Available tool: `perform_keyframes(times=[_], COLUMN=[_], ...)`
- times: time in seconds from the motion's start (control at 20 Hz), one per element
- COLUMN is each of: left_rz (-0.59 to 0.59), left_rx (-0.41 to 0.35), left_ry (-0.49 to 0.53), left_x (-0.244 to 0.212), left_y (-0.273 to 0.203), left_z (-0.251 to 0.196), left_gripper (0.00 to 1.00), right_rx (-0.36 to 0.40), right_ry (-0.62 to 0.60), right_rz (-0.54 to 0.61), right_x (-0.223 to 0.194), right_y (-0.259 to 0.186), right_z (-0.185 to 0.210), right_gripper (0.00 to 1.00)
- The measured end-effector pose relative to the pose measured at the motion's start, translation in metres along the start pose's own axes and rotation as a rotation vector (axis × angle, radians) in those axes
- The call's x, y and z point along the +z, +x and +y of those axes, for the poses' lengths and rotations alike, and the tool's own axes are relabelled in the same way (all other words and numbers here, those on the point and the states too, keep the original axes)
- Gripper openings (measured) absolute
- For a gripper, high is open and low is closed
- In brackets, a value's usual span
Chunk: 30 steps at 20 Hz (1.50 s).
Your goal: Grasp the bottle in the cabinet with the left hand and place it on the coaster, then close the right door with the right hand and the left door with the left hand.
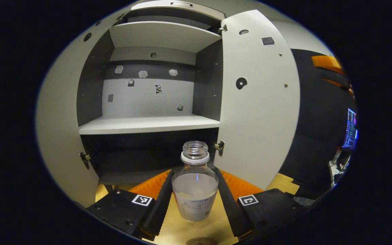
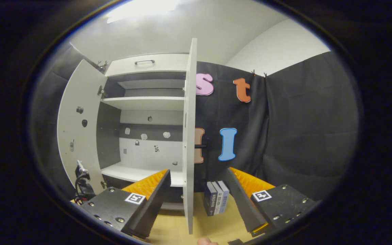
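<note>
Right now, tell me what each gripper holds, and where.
Left gripper: clear capless plastic bottle, by its lower body. Right gripper: nothing.

The right gripper [image 2: 196, 204] has its fingers [image 2: 155, 200] spread wide, straddling the edge of the right door [image 2: 189, 136]. The cabinet [image 2: 145, 136] stands open. Books [image 2: 216, 200] stand upright on the worktop [image 2: 172, 228] just beside the door.

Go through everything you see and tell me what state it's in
Bottle: upright, uncapped, outside the cabinet, held between the fingers.
Left gripper: shut on bottle.
Right gripper: open, holding nothing.
Right door: open.
Left door: open.
Coaster: bare.
</note>
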<state>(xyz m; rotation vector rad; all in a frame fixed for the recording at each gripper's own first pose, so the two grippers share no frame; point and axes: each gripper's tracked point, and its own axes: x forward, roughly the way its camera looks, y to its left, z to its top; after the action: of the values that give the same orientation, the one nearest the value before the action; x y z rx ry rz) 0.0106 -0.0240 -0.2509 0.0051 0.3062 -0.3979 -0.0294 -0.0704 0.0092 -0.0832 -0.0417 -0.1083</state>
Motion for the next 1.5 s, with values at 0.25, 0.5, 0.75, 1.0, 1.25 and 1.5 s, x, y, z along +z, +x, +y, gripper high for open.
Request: perform_keyframes(times=[0.25,0.5,0.75,1.0,1.25,1.5], left_rz=[0.052,0.122,0.188,0.215,0.202,0.235], left_rx=[-0.01,-0.014,-0.037,-0.035,-0.011,0.006], left_ry=[0.017,-0.014,-0.069,-0.082,-0.085,-0.041], left_x=[-0.05,-0.101,-0.139,-0.161,-0.164,-0.169], left_y=[-0.025,-0.042,-0.049,-0.047,-0.052,-0.062], left_z=[-0.008,-0.014,-0.02,-0.021,-0.017,-0.017], left_gripper=[0.77,0.78,0.78,0.78,0.79,0.82], right_rx=[0.009,0.035,0.071,0.093,0.104,0.117], right_ry=[-0.015,-0.055,-0.081,-0.123,-0.114,-0.12], right_rz=[0.005,0.02,0.044,0.053,0.056,0.065], right_x=[-0.002,-0.008,-0.014,-0.017,-0.016,-0.019], right_y=[0.002,0.001,0.001,-0.001,-0.001,0.0], right_z=[0.001,0.009,0.021,0.027,0.031,0.035], right_gripper=[0.98,0.98,0.98,0.98,0.96,0.96])
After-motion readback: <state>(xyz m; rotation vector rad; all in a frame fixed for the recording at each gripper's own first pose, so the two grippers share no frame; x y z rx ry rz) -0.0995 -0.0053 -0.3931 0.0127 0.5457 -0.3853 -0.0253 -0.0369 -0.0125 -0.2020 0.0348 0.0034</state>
